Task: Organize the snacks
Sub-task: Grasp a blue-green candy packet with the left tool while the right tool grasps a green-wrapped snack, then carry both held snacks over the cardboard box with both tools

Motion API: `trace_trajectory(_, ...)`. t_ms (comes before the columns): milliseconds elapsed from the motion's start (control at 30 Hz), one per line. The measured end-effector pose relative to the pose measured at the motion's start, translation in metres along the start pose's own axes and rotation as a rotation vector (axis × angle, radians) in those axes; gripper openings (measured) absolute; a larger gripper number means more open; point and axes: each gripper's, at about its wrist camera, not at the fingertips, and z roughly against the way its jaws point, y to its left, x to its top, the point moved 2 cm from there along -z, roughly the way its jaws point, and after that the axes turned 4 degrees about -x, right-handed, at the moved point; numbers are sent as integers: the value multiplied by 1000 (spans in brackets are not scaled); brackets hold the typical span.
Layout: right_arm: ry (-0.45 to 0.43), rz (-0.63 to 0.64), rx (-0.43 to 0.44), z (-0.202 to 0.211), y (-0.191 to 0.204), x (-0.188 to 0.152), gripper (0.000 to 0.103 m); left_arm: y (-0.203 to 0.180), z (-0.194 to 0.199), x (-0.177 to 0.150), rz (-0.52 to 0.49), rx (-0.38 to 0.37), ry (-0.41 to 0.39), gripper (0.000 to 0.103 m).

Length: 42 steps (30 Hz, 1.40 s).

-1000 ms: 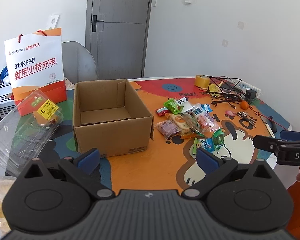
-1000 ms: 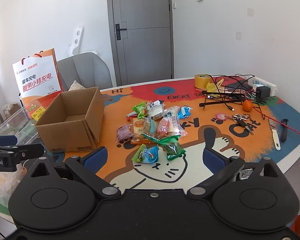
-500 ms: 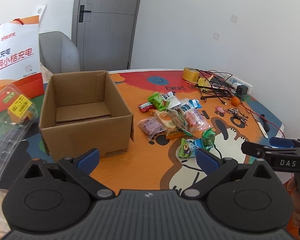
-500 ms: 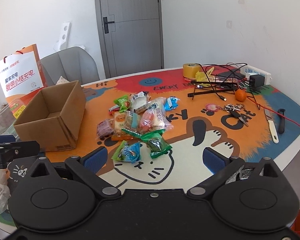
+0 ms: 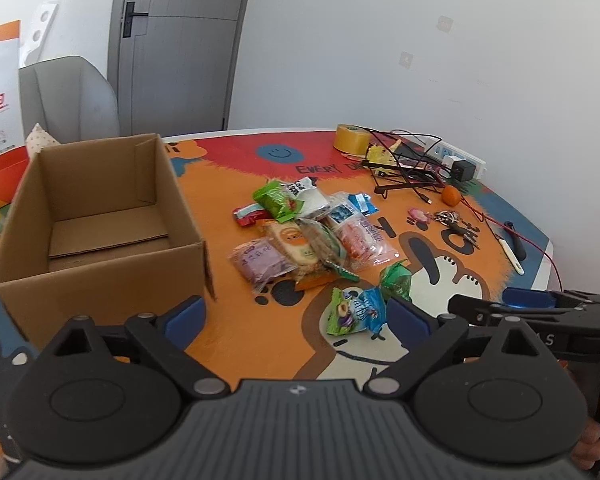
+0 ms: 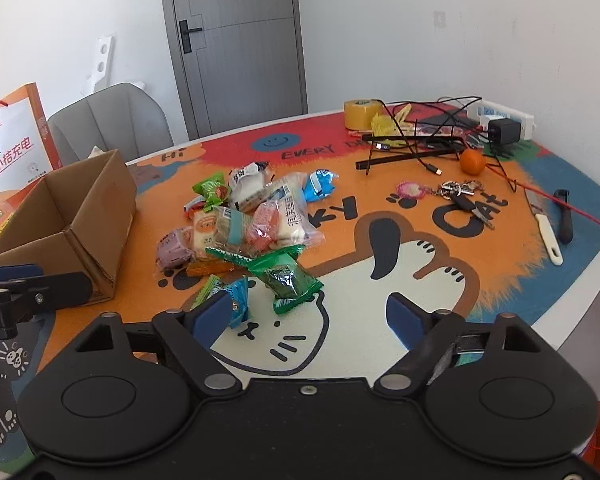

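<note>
A: Between the blue pads of the left tongs, what is sitting?

B: Only bare orange surface. Its jaws are standing apart, though they have just been closing a little. The green-and-blue snack packet is lying just inside the right-hand pad, not pressed by it.

A: And the right tongs?

B: Apart as well, and likewise just been closing, with nothing clamped. The left pad is overlapping that same packet in the right wrist view, and I cannot tell whether it is touching. A dark green packet is lying just ahead, between the pads' lines.

A: Where are the rest of the snacks?

B: Heaped in a loose pile beyond those two, in the middle of the cartoon-cat surface: a purple packet, an orange cracker pack, a red-and-white one, a bright green one and a small blue one at the far edge.

A: And the box?

B: An open cardboard box is standing to the left of the pile, flaps up, showing only its cardboard floor.

A: Anything further out?

B: A roll of tape, tangled cables, a power strip with a charger, a mandarin, keys and a white-handled knife are lying to the right. An orange-and-white paper bag and a grey chair are standing behind the box.
</note>
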Motion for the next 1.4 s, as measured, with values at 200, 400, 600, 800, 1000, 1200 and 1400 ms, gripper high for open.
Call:
trace_trajectory(200, 30, -12, -1, -19, -4, 0, 75, -7, -30, 2, -6, -29, 56, 89)
trace_trajectory(400, 67, -30, -11, -38, -11, -2, 72, -11, -61, 2, 2, -43, 107, 84)
trace_trajectory(600, 86, -45, -5, -51, -20, -5, 72, -20, -89, 3, -2, -58, 145, 82)
trace_trajectory(800, 103, -55, -8, -62, -28, -7, 71, -24, -113, 1, 14, -70, 199, 70)
trace_trajectory(1000, 130, -87, -14, -72, -29, -7, 71, -25, -125, -2, 22, -98, 228, 34)
trace_trajectory(1200, 145, -75, -12, -80, -19, -7, 71, -16, -121, 1, 45, -100, 213, 32)
trace_trajectory(1400, 145, -55, -14, -85, -10, -3, 72, -4, -110, 8, 70, -79, 175, 32)
